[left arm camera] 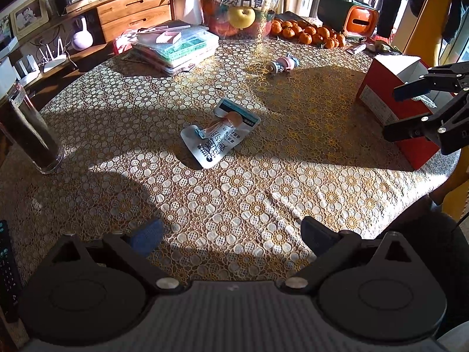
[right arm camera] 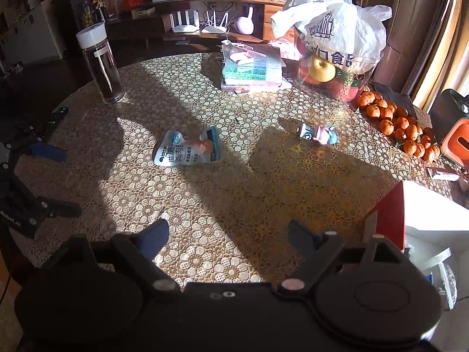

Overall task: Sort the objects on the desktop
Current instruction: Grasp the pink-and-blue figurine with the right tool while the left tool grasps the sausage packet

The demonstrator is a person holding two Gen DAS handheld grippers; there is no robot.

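Both hand-held grippers, left (left arm camera: 231,236) and right (right arm camera: 227,234), spread wide and empty at lower frame, foil pouch (left arm camera: 218,136) loose mid-worktop (left arm camera: 263,193), presumably first pick.

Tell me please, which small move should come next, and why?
Probably move the left hand-held gripper forward and down toward the silver snack pouch. Both hand-held grippers are open and empty, the pouch lies crumpled and alone in mid-table, straight ahead of the left one. The right hand-held gripper is near the red box, and the small figurine lies farther away.
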